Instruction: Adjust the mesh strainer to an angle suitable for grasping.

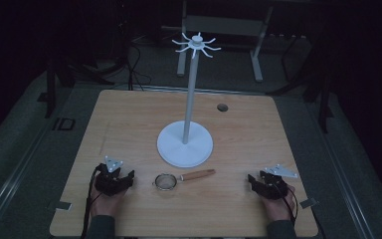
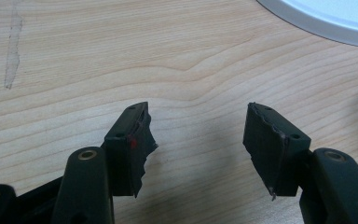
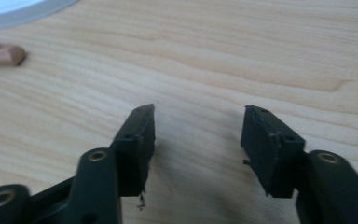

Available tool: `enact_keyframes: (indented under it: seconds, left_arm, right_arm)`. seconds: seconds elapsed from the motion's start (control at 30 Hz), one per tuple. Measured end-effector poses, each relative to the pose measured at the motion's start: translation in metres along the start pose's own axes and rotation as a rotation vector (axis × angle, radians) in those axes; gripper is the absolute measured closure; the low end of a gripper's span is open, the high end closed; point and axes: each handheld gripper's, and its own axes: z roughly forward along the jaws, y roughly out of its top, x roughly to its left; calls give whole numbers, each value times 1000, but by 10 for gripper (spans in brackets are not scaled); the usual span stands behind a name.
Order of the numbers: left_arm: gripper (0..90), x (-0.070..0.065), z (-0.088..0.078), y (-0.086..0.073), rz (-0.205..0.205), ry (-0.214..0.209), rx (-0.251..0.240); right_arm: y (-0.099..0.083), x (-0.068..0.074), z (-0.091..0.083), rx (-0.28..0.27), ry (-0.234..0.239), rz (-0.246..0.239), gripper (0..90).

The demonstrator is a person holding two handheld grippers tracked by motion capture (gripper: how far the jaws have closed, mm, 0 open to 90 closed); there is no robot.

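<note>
Between the two hands, near the front edge of the wooden surface, lies a small mesh strainer with a wooden handle, just in front of the white hook stand. Left hand-held gripper and right hand-held gripper rest apart from it, jaws spread, nothing between them

**Open jaws over bare wood**

The right gripper hovers over the wooden counter, jaws wide apart with nothing between them. Far up-left of the gripper lies the rounded end of a wooden handle; beyond the handle curves a white base rim.
</note>
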Motion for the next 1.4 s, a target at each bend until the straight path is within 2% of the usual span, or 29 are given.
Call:
enact_keyframes:
  seconds: [0.17,0.37,0.5,0.53,0.67,0.77,0.9,1.1,1.27,1.4]
  left_arm:
    - [415,-3,-1,0,20,-6,-6]
    - [420,-6,-1,0,51,-16,-7]
    - [421,-8,-2,1,58,-25,-13]
    - [421,-8,-2,1,61,-28,-15]
    - [435,-9,-3,1,71,-35,-24]
    - [447,-10,-4,1,78,-42,-29]
    - [448,-10,-4,1,81,-47,-30]
    - [451,-9,-7,1,77,-50,-48]
    - [460,-7,-11,2,57,-68,-69]
    - [460,-7,-13,2,66,-76,-86]
  right_arm:
    - [3,2,-1,-5,-10,6,563]
    - [10,12,1,-10,3,-17,674]
    - [19,23,7,-5,39,-48,877]
    - [21,26,8,-3,47,-52,897]
    - [31,43,17,10,83,-97,900]
    - [37,56,26,31,126,-103,900]
    - [42,76,39,56,156,-123,900]
    - [47,90,52,80,184,-120,900]
    - [48,102,56,80,212,-119,900]
    - [51,115,60,84,231,-133,900]
